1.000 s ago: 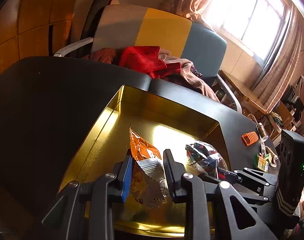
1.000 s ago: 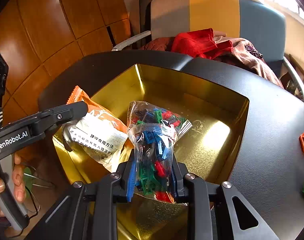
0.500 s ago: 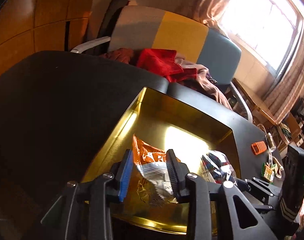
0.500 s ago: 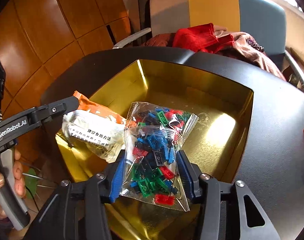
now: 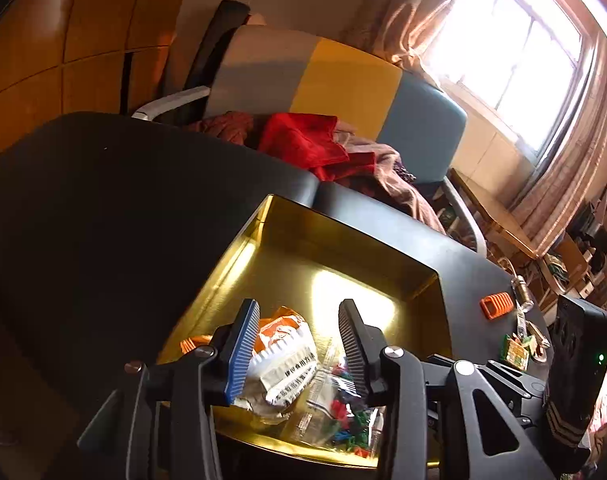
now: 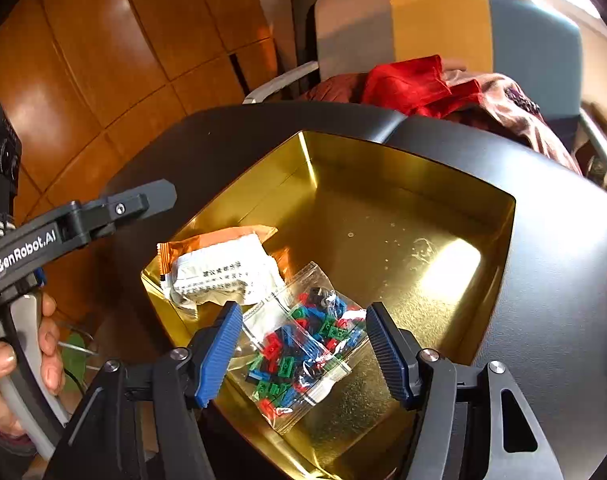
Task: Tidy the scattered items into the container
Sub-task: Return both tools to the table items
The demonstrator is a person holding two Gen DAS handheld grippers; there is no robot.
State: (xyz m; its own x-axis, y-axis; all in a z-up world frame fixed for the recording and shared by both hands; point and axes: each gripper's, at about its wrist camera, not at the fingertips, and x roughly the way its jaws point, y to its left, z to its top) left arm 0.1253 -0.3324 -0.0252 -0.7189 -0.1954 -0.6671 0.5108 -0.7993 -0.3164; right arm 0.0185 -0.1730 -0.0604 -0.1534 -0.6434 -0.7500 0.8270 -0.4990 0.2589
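Both bags (image 6: 303, 340) dropped into tin (image 6: 499, 248); each claw (image 6: 303, 350) opening, empty.

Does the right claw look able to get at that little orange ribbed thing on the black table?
Probably yes: the orange clip lies in the open beside the gold tray, and the right claw is opening, gripping nothing.
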